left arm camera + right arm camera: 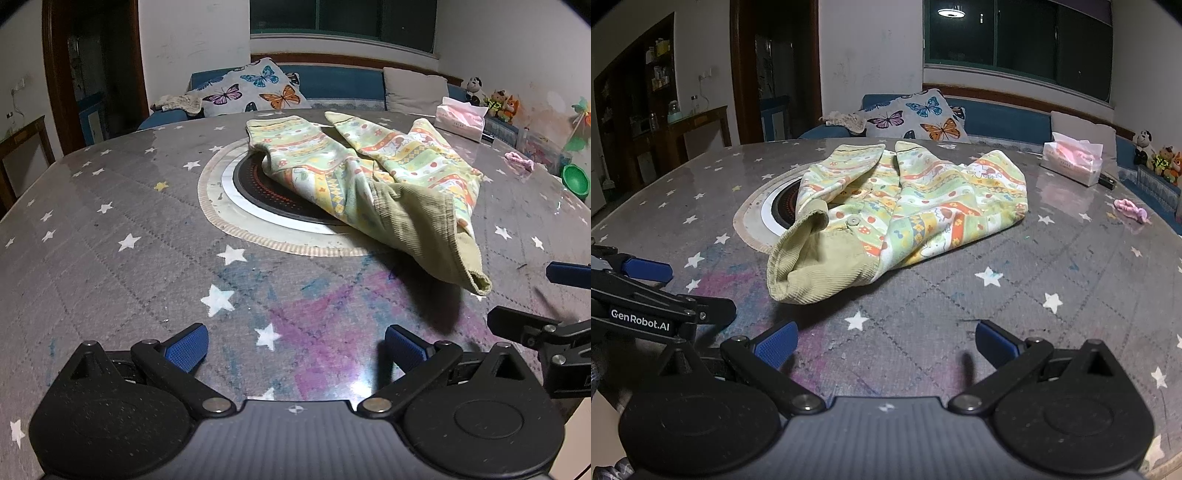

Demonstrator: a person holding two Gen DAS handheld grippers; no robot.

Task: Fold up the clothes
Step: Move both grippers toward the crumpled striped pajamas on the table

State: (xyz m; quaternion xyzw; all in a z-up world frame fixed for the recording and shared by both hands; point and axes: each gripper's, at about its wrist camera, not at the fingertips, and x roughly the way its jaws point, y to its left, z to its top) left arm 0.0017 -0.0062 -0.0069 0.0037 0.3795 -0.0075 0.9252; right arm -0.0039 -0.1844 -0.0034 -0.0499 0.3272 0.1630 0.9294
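Observation:
A small child's pair of trousers (354,177) with a green, yellow and orange print and an olive ribbed waistband lies crumpled on the round table, partly over the black hotplate (258,192). It also shows in the right wrist view (905,206), waistband nearest. My left gripper (295,350) is open and empty, low over the table, short of the waistband. My right gripper (886,343) is open and empty, just in front of the waistband. Each gripper shows in the other's view, the right one at the right edge (554,295) and the left one at the left edge (665,291).
The table (110,221) has a grey star-print cover. A tissue box (1075,158), a pink cloth scrap (1130,212) and a green bowl (574,179) stand at its far right. A sofa with a butterfly cushion (255,88) lies beyond.

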